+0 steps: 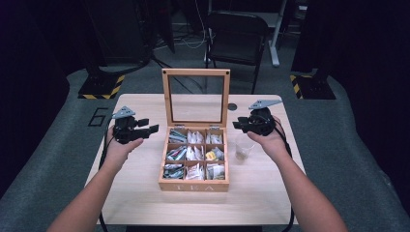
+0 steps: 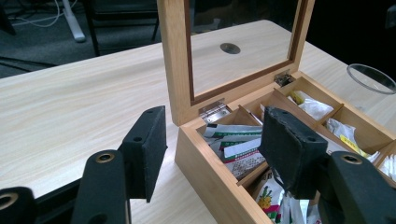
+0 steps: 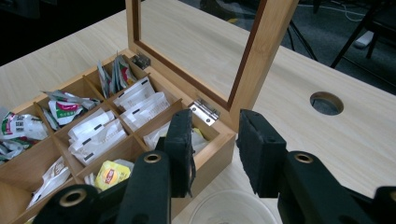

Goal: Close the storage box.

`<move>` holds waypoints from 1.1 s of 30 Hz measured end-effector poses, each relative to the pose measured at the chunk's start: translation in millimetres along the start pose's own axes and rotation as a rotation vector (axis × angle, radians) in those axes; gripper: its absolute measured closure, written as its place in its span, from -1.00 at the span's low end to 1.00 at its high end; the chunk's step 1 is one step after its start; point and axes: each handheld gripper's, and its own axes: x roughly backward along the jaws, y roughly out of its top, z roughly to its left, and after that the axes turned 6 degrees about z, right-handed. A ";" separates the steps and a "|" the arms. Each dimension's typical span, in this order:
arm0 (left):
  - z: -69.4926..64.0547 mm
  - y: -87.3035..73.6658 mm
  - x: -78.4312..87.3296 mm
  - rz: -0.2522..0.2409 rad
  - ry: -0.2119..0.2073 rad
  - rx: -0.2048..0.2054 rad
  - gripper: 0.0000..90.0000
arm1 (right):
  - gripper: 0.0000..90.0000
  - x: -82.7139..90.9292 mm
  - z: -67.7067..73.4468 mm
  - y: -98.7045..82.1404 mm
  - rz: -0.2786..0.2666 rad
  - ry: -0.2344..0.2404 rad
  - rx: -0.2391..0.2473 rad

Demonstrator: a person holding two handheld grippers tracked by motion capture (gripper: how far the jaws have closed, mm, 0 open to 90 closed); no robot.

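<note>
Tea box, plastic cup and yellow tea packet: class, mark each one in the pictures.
tea box [image 1: 193,185], high view, front wall with lettering
plastic cup [image 1: 243,149], high view, clear side wall
yellow tea packet [image 3: 110,174], right gripper view, middle of its yellow face
</note>
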 end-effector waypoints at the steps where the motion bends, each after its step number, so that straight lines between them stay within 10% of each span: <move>1: 0.0 0.0 0.0 0.000 0.000 0.000 -0.09 | 0.43 0.0 0.0 0.0 0.000 0.000 0.000; 33: -5.3 -2.2 3.2 -0.002 0.004 -0.012 -0.05 | 0.34 -35.0 -20.5 17.0 -0.015 -0.018 -0.028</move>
